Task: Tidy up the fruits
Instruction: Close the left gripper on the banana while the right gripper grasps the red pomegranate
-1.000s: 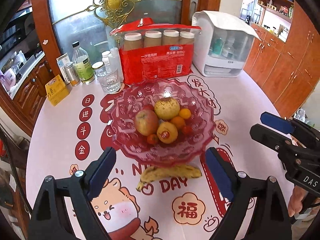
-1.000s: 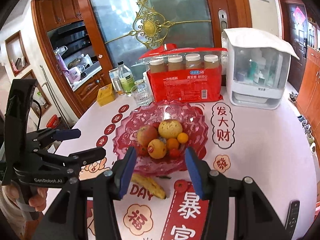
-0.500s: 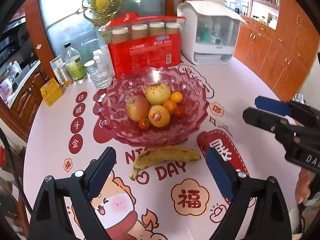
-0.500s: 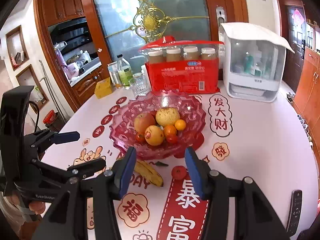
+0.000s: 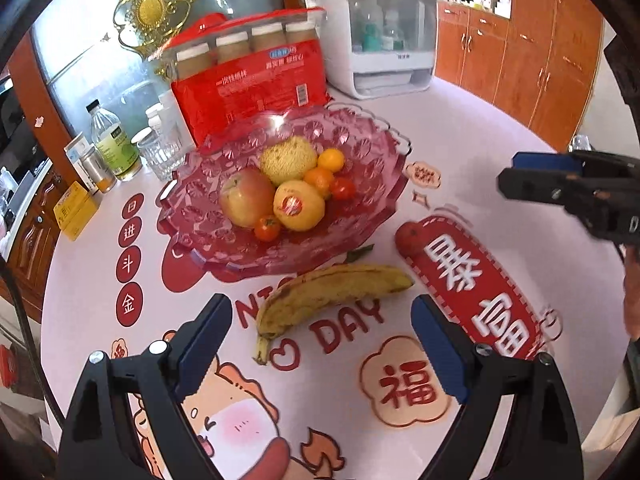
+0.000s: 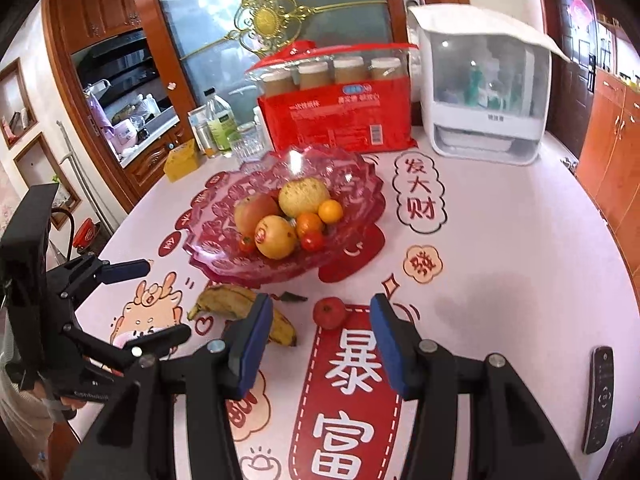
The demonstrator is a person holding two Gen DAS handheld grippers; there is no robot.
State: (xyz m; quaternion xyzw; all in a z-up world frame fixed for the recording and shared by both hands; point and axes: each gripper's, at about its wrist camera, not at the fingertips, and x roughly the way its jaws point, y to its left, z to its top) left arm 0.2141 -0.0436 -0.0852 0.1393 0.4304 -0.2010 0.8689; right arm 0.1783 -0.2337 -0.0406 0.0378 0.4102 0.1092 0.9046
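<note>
- Far left on the worktop [image 5: 500, 128], a yellow box [image 5: 76, 210], a green-labelled bottle [image 5: 114, 146] and a drinking glass [image 5: 162, 152] are standing in a row, apart from the fruit.
- The left claw [image 5: 322, 344] is hovering low at the near edge with its blue pads [image 5: 202, 340] wide apart, gripping nothing.
- Between those pads and just beyond them, a banana [image 5: 328, 292] is lying on the worktop, outside the bowl and just beside its near rim.
- Behind the banana, the pink glass bowl [image 5: 372, 152] is holding most of the fruit: an apple [image 5: 246, 198], a stickered yellow fruit [image 5: 298, 206], a rough yellow fruit [image 5: 288, 158], two small oranges and two small tomatoes.
- Right of the banana, a loose tomato [image 6: 329, 312] is sitting on the worktop near the bowl, on the top edge of a red printed banner.
- The right claw [image 6: 322, 344] is hanging over the near edge, its pads spread on either side of that tomato's line and not touching it; it is holding nothing.
- Far right, a white storage box [image 6: 484, 92] is standing at the back and a remote control [image 6: 600, 396] is lying near the edge.
- Judging by the layout, the sorting is looking mostly done: seven fruits are sitting in the bowl, while the banana and one tomato are waiting outside it.
</note>
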